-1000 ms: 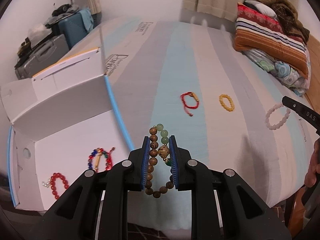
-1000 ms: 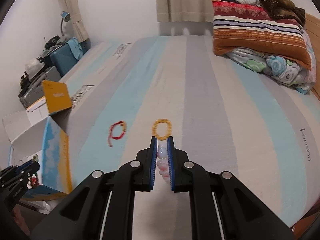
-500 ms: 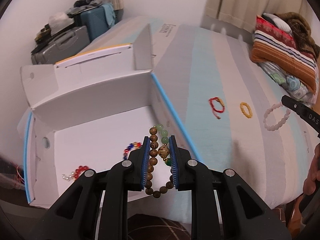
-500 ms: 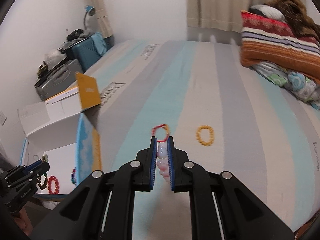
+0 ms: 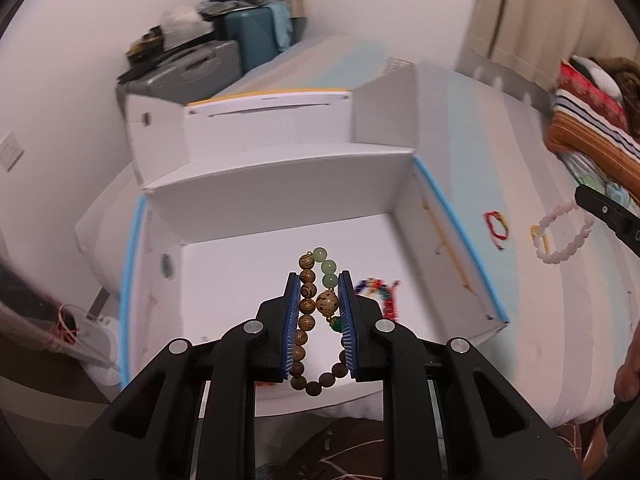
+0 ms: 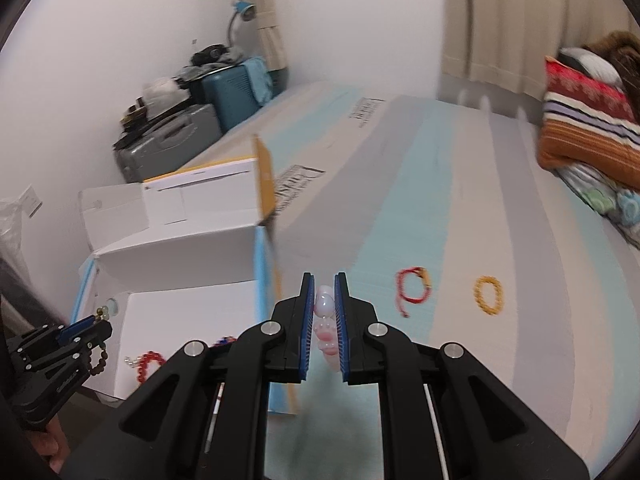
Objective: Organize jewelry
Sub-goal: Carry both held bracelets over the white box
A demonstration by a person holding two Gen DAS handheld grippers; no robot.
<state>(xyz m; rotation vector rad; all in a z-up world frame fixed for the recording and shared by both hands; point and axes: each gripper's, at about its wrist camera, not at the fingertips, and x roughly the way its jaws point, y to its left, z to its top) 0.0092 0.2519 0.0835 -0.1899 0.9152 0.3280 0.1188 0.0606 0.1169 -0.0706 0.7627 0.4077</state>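
Left gripper (image 5: 319,320) pinching wooden bead bracelet (image 5: 306,312), loop elongated along fingers, now over white box (image 5: 280,216), right gripper (image 6: 324,312) pinching pink bead bracelet (image 6: 325,304), now nearer box.

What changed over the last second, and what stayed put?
The left gripper carried the wooden bead bracelet from over the bed to above the white box. The right gripper followed leftward with the pink bracelet. Both grips held; the red and yellow bracelets stayed put.

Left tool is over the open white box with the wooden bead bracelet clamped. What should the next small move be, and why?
Probably lower slightly and open the left tool: its wooden bead bracelet hangs over bare floor of the white box, beside the multicolored bracelet lying inside.
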